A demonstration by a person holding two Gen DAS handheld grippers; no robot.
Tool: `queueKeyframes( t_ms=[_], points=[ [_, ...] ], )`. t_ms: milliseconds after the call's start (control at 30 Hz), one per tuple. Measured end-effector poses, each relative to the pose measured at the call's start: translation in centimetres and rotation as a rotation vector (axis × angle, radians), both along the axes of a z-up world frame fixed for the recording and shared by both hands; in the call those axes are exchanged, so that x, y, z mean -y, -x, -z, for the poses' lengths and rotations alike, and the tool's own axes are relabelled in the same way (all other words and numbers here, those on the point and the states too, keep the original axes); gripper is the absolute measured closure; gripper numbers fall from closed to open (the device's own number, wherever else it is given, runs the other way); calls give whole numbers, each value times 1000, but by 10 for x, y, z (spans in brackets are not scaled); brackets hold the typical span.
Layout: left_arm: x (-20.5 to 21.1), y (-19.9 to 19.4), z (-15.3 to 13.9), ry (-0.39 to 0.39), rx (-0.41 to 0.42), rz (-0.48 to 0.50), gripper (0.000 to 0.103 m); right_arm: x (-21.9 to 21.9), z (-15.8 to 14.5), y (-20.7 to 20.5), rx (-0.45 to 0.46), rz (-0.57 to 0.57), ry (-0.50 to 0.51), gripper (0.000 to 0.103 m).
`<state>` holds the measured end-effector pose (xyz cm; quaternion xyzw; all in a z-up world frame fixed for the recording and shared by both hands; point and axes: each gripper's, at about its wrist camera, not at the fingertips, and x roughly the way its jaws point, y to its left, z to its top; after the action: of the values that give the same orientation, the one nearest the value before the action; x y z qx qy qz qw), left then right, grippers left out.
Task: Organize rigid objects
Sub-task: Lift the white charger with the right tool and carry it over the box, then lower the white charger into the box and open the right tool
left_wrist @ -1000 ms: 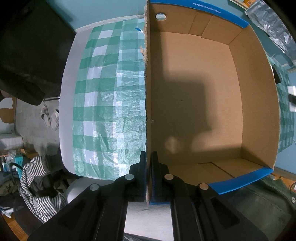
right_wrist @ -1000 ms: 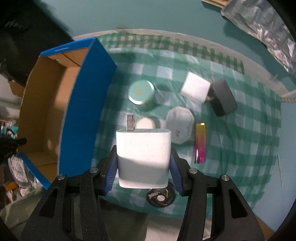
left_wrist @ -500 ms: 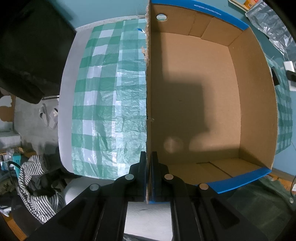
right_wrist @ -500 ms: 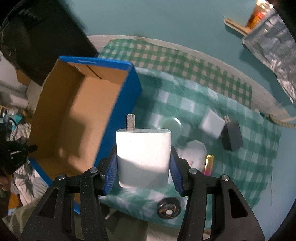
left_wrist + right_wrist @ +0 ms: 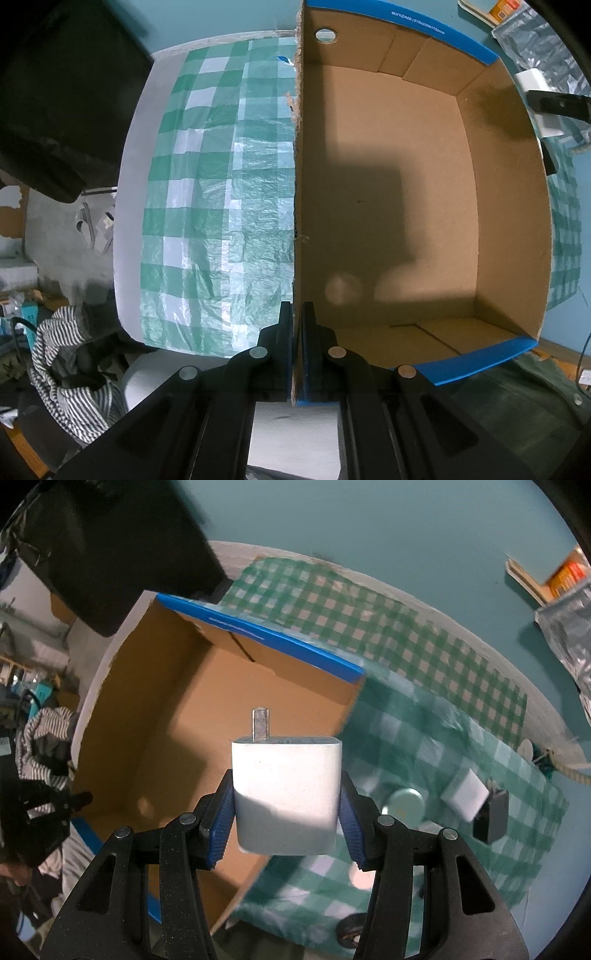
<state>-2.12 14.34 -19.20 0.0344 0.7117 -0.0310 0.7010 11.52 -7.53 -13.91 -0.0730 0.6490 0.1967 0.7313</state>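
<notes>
Right claw: I am clamping my right gripper (image 5: 286, 816) on the white charger (image 5: 286, 794), blue pads pressing its two narrow sides, broad face toward the camera.
Charger's place: I am carrying it in the air, prong (image 5: 260, 723) pointing away from me, over the near right corner of the cardboard box (image 5: 155, 738); from the left wrist view it is showing just past the box's right wall (image 5: 532, 79).
How it is handling: I am judging it a small, light, stiff plastic block with smooth, somewhat slippery faces. Squeezing across the flat sides is suiting it well; I am avoiding the metal prong as a place to hold, since it is thin and would let the body swing.
Risk: the pads are sitting low on the body, so I am guessing a quick tilt could let it twist in the grip.
Left claw: I am pinching my left gripper (image 5: 297, 332) on the box's left wall (image 5: 297, 184), one finger outside and one inside, steadying the box on the checked cloth (image 5: 207, 184).
Box: it is looking empty inside, bare brown floor with only shadow.
Farther off: a round tin (image 5: 406, 805), a white block (image 5: 467, 794) and a black adapter (image 5: 491, 818) are lying on the cloth to the right of the box; motion blur is softening them.
</notes>
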Motion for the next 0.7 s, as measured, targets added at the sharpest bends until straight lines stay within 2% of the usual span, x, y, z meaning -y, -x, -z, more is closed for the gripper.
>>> queueKeyframes(
  t_ms=[300, 700],
  points=[
    [-1, -2, 2, 6, -9, -16, 99, -27, 24, -8, -36, -57, 21, 51],
    [-1, 0, 1, 7, 1, -4, 99, -34, 49, -14, -57, -74, 78, 51]
  ],
)
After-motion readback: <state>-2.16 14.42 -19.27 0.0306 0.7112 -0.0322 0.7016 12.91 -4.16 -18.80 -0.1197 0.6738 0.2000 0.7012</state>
